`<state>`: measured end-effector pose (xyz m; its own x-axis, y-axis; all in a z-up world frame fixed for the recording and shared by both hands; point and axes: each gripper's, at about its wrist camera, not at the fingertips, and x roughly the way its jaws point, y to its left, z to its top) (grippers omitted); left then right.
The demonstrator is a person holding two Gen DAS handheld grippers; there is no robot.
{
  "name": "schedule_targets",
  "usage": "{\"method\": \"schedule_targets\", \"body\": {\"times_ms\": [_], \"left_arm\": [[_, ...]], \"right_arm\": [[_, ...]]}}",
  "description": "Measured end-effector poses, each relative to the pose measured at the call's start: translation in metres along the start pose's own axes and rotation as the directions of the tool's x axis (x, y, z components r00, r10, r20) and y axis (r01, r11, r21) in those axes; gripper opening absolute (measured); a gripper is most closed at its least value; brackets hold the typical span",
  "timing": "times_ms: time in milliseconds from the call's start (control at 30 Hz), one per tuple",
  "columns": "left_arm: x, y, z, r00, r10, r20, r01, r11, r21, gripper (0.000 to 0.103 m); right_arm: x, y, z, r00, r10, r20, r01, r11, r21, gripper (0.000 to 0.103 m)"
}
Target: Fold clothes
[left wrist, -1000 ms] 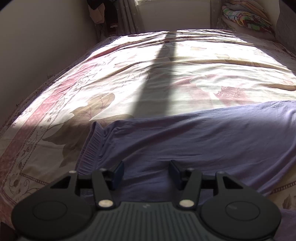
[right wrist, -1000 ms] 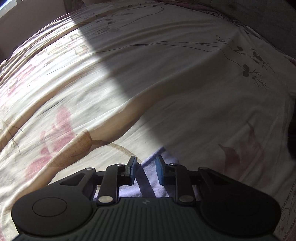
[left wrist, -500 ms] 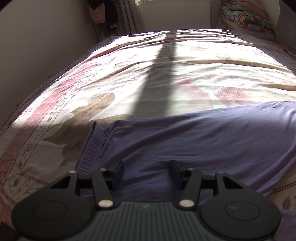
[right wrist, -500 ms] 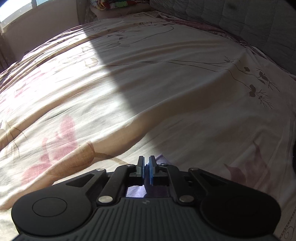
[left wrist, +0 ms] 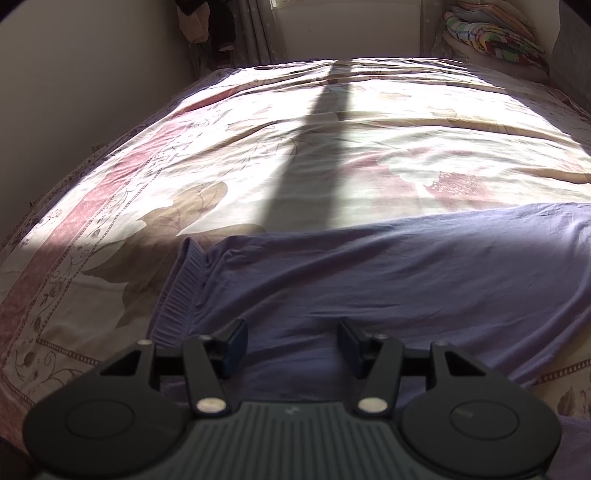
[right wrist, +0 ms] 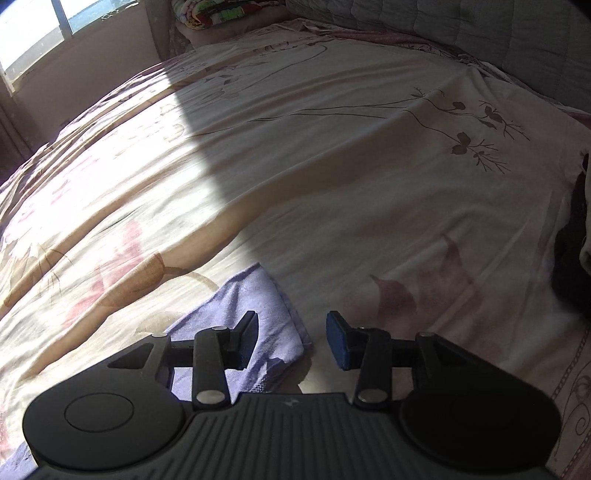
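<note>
Right gripper (right wrist: 291, 341) first: its jaws are opening as we look, and nothing is pinched. The blue pads stand apart, with the corner of the lavender garment (right wrist: 255, 314) lying flat on the bed (right wrist: 369, 166) under the left-hand pad and bare sheet showing between them. So that end reads as set down, and the job here is a clean release: let the jaws spread fully before lifting, or a pad may drag the corner and spoil the edge.

Over to the left gripper (left wrist: 291, 343): jaws spread about halfway, hovering above the wide body of the same garment (left wrist: 369, 280), pressing on nothing that I can see. The ribbed cuff (left wrist: 181, 291) lies just off its left-hand pad, at the garment's end near the patterned border of the sheet.

My read: the cloth is stretched long across the near side of the bed, with shallow creases through the middle. Best next is to take both layers at a hem, pinch deep, and carry low so the fold lands square. A colourful folded blanket (left wrist: 491, 29) sits well clear at the far corner.
</note>
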<state>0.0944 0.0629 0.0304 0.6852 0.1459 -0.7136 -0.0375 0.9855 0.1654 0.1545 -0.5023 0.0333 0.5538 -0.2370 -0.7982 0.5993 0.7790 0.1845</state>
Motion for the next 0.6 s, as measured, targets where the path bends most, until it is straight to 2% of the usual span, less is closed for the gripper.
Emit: {"method": "schedule_targets", "body": {"times_ms": [33,67,100,133,167,267,367,433,467,533,600], "left_arm": [[0.0,0.0,0.0,1.0,-0.001,0.0,0.001,1.0,0.001,0.055],[0.0,-0.001,0.0,1.0,-0.002,0.001,0.002,1.0,0.001,0.055],[0.0,-0.001,0.0,1.0,-0.002,0.001,0.002,1.0,0.002,0.055],[-0.001,-0.001,-0.001,1.0,-0.003,0.001,0.003,1.0,0.003,0.055],[-0.001,-0.001,0.0,1.0,-0.003,0.001,0.003,1.0,0.003,0.055],[0.0,-0.001,0.0,1.0,-0.006,0.0,0.006,1.0,-0.002,0.056],[0.0,-0.001,0.0,1.0,-0.007,-0.001,0.007,1.0,-0.002,0.056],[0.0,0.0,0.0,1.0,-0.009,-0.002,0.009,1.0,-0.003,0.056],[0.0,0.0,0.0,1.0,-0.01,-0.002,0.01,1.0,-0.004,0.056],[0.0,0.0,0.0,1.0,-0.012,-0.003,0.011,1.0,-0.005,0.056],[-0.001,0.0,0.0,1.0,-0.013,-0.001,0.013,1.0,-0.003,0.056]], "right_arm": [[0.001,0.0,-0.004,1.0,0.003,-0.006,-0.003,1.0,-0.003,0.044],[0.003,0.001,-0.008,1.0,0.001,-0.01,-0.001,1.0,-0.012,0.036],[0.005,0.004,-0.012,1.0,-0.012,-0.001,0.012,0.999,-0.035,0.028],[0.004,0.007,-0.015,0.999,-0.026,0.023,0.027,0.997,-0.074,0.01],[0.002,0.012,-0.015,0.998,-0.038,0.047,0.044,0.992,-0.119,0.003],[-0.007,0.027,-0.018,0.984,-0.089,0.155,0.127,0.958,-0.256,0.003],[-0.002,0.036,-0.017,0.98,-0.13,0.15,0.176,0.921,-0.348,0.004],[0.0,0.033,-0.014,0.979,-0.154,0.133,0.19,0.928,-0.319,0.007],[-0.002,0.032,-0.014,0.979,-0.15,0.139,0.186,0.934,-0.306,0.017],[-0.006,0.03,-0.014,0.979,-0.138,0.151,0.177,0.942,-0.284,0.027],[-0.011,0.035,-0.02,0.981,-0.114,0.155,0.157,0.939,-0.306,0.028]]}}
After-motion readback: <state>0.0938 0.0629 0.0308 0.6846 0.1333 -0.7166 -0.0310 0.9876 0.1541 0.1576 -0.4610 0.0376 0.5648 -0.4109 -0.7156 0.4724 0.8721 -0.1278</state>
